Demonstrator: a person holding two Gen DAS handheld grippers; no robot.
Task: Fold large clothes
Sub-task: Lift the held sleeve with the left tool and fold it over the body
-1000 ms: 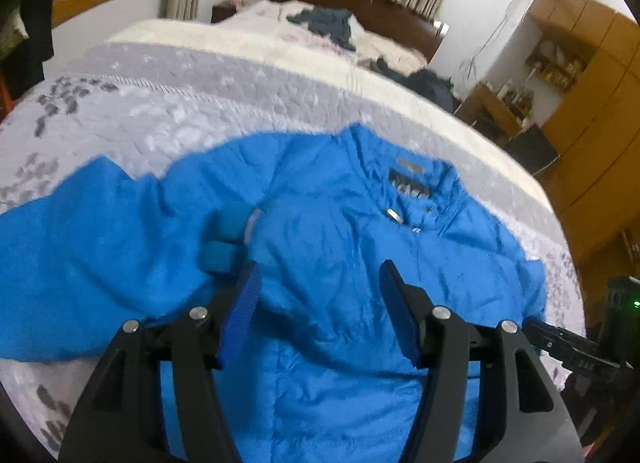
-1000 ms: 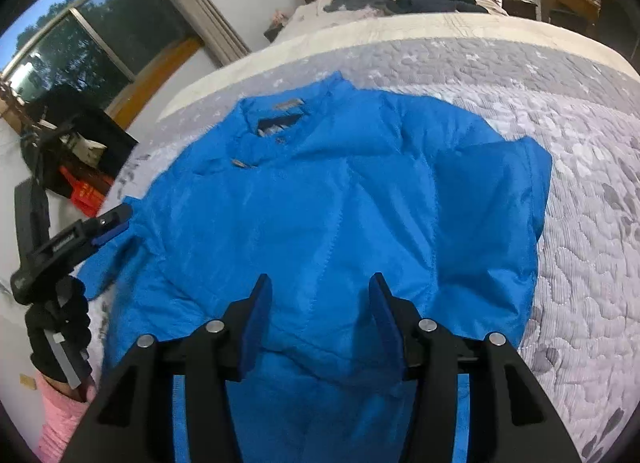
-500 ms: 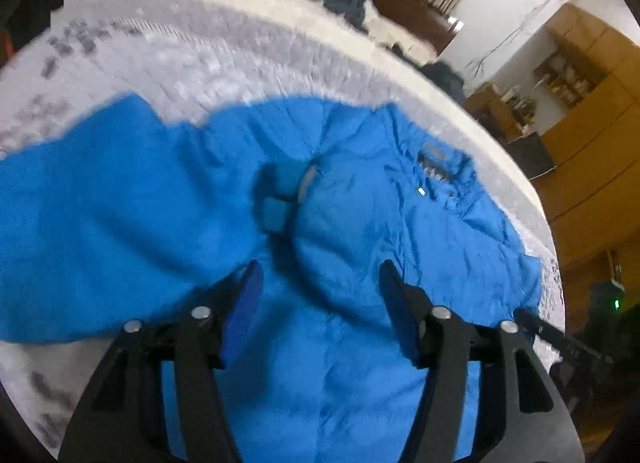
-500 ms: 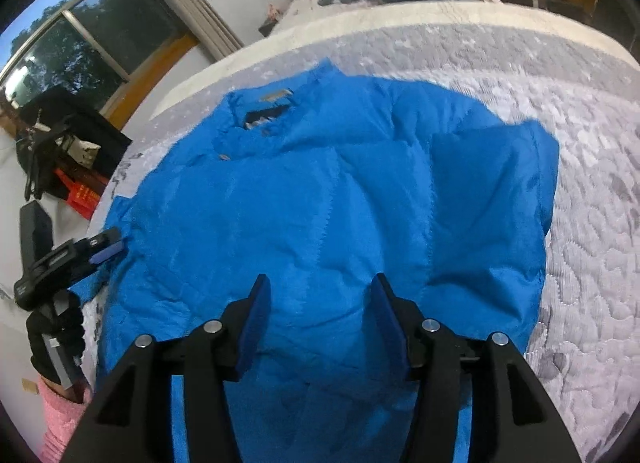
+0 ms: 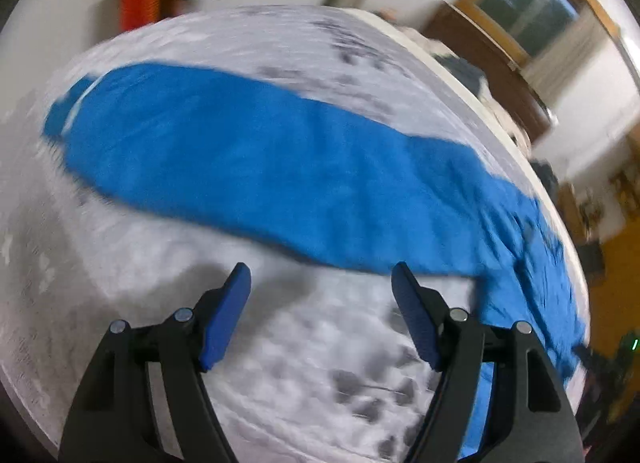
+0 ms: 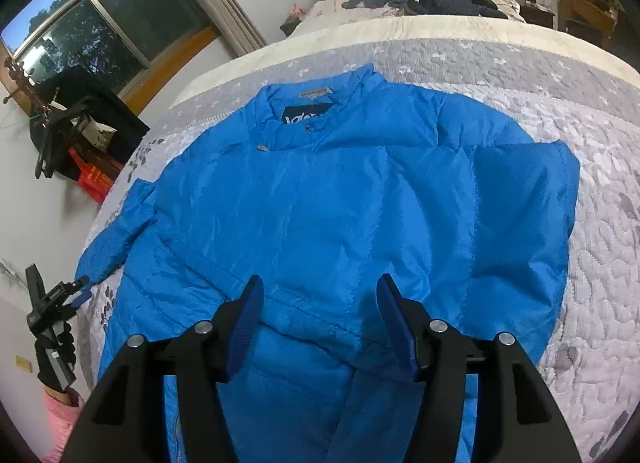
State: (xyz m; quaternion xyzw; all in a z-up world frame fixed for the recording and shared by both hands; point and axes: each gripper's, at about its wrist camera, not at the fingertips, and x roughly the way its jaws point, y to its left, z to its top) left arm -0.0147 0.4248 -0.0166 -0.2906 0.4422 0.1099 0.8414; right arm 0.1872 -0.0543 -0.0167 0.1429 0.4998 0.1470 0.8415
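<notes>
While the blue jacket lies flat, collar toward the bed's far edge, both the left gripper and right gripper hang released, holding nothing. Its slippery padded shell could slide from a shallow pinch, spoiling the fold.

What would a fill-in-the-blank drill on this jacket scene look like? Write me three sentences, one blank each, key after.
1. The jacket spread on the quilt is ____ in colour.
2. The left gripper is open and holds ____.
3. The right gripper hangs over the jacket with its jaws ____.

Missing words: blue; nothing; open
</notes>
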